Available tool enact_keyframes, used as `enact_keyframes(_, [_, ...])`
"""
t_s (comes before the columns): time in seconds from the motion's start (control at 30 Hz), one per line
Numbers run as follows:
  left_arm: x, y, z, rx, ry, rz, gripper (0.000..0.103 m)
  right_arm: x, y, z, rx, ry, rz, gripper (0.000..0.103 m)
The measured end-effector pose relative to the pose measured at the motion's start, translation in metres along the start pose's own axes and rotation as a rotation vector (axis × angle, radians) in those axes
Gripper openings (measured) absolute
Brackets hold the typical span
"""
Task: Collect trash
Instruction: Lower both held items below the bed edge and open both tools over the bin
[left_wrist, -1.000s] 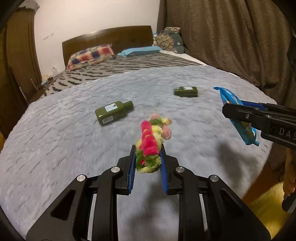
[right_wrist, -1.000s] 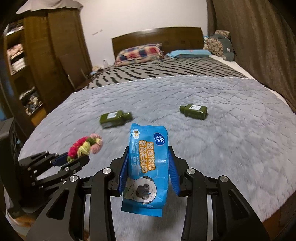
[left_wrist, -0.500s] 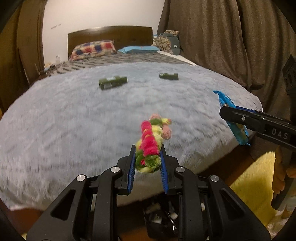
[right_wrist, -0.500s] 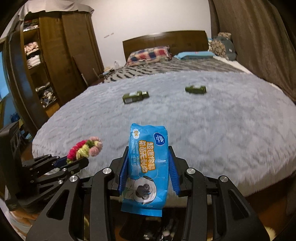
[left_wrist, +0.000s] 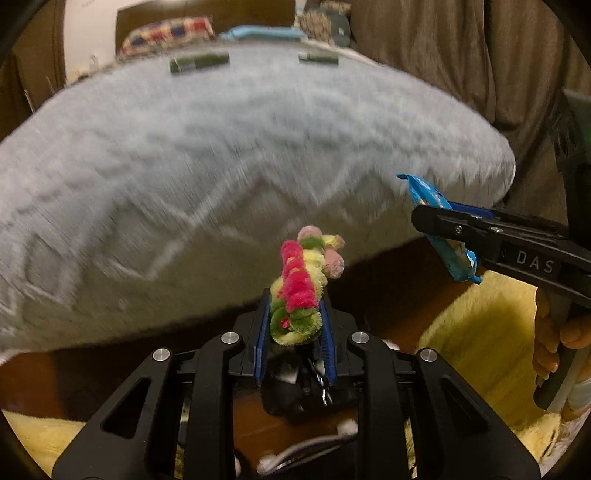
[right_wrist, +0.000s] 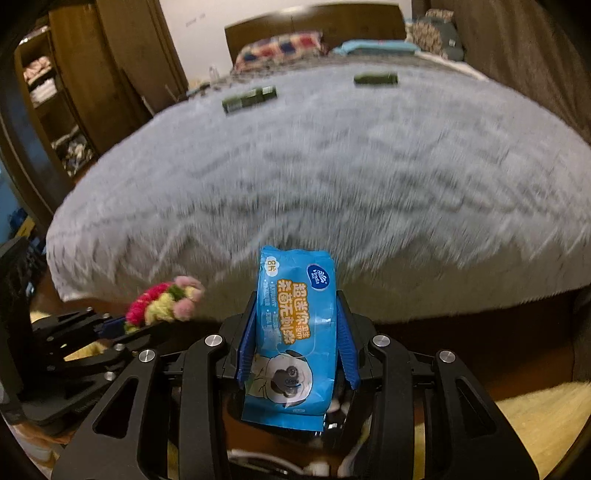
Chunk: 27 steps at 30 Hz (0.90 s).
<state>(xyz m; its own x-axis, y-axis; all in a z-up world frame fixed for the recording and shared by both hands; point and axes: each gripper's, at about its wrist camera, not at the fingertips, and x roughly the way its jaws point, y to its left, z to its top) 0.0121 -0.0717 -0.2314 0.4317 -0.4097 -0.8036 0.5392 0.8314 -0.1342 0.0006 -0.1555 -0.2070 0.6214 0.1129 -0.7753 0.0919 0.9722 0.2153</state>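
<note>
- Left hand-held gripper (left_wrist: 294, 325): clamped on a fuzzy toy (left_wrist: 301, 291), blue pads (left_wrist: 260, 332) pressing both sides of its green and yellow end.
- Toy: pink, yellow and green, sticking up and forward out of the jaws, past the near edge of the bed (left_wrist: 221, 155); seen also at the left in the right wrist view (right_wrist: 162, 302).
- Right hand-held gripper (right_wrist: 297, 343): clamped on a blue wipes pack (right_wrist: 293, 332), pads on its two long edges, printed face toward the camera, top end standing up beyond the fingertips.
- Pack in the left wrist view (left_wrist: 439, 229): edge-on at the right, pinched in the other tool's black fingers, a hand (left_wrist: 554, 343) gripping the handle below.
- Both held things: off the bed, at its near edge, above the floor.
- Two green bottles lying on the grey bedspread, far from both tools: one far left (right_wrist: 249, 99), one far right (right_wrist: 376, 78), well apart.
- Black bin (left_wrist: 295, 387): low, under the left tool, mostly hidden by its frame; contents too dark to tell.
- Yellow rug (left_wrist: 487, 332): on the wooden floor, near right.
- Pillows (right_wrist: 284, 48) and headboard (right_wrist: 314, 27): at the far end.
- Curtain (left_wrist: 461, 74): far right.
- Wardrobe (right_wrist: 92, 92): left of the bed.
- Bedspread heavily blurred.
</note>
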Motion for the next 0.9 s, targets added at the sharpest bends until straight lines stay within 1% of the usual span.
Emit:
enact_keyframes(0.1, [0.021,-0.001,-0.010,-0.008,0.068,-0.018,0.022,0.019,-0.003,-0.010,0.017,0.066,0.010,0.040])
enact_keyframes(0.13, [0.031,0.000,-0.015,-0.017,0.100,-0.027,0.022,0.027,-0.004,-0.014,0.020,0.089,0.002,0.039])
enact_keyframes(0.23, [0.050,0.000,-0.022,-0.020,0.156,-0.043,0.022,0.047,-0.008,-0.024,0.030,0.146,-0.014,0.040])
enact_keyframes(0.3, [0.064,0.001,-0.027,-0.029,0.196,-0.061,0.022,0.058,-0.010,-0.031,0.035,0.176,-0.023,0.039])
enact_keyframes(0.47, [0.085,0.004,-0.032,-0.044,0.262,-0.082,0.022,0.074,-0.013,-0.042,0.047,0.229,-0.029,0.040])
enact_keyframes(0.7, [0.097,0.004,-0.035,-0.052,0.302,-0.102,0.023,0.089,-0.014,-0.048,0.055,0.269,-0.032,0.040])
enact_keyframes(0.9, [0.109,0.004,-0.043,-0.054,0.320,-0.097,0.027,0.101,-0.016,-0.055,0.073,0.312,-0.037,0.042])
